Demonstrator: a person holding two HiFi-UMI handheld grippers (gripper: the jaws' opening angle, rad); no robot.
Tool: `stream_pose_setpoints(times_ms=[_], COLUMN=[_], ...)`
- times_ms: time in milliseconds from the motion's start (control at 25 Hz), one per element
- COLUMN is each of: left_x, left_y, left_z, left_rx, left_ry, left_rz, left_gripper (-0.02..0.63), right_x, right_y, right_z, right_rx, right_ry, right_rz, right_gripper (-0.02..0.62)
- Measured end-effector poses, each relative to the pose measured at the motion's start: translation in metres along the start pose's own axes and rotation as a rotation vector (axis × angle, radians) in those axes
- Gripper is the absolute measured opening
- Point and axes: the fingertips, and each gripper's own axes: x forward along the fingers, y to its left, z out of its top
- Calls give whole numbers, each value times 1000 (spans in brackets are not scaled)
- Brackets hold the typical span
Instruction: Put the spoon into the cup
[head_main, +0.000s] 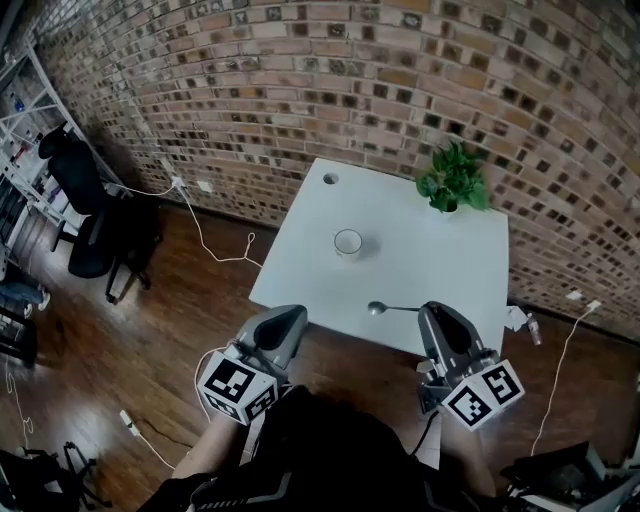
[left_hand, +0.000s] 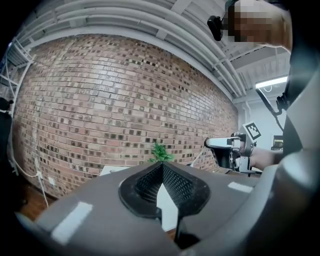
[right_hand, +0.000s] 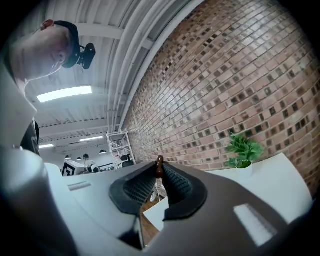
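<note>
A white cup stands near the middle of the white table. My right gripper is shut on the handle of a metal spoon, which sticks out to the left over the table's near edge. In the right gripper view the spoon's brown handle end pokes up between the closed jaws of the right gripper. The left gripper hovers off the table's near left corner, shut and holding nothing. Its jaw tips meet in the left gripper view, where the right gripper shows to the right.
A potted green plant sits at the table's far right, by the brick wall. There is a cable hole at the far left corner. A black office chair and loose cables are on the wooden floor to the left.
</note>
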Motion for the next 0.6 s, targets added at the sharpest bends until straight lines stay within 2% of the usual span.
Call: stream_pose_setpoints(times_ms=[120,320,600], left_x=[7,24,41], left_y=[12,34,83], left_z=[-1,3,16], left_rx=[-1,35,38], left_ry=[1,1,6], left_rz=[-21,-104,-157], left_gripper=[-8,-8,-8], right_x=[12,40,82], right_y=[-4,-8,-18], right_z=[0,2,0], right_rx=[1,7,10], right_ry=[1,-20,-22], right_rz=[-19,-69,-154], right_gripper=[46,46,46])
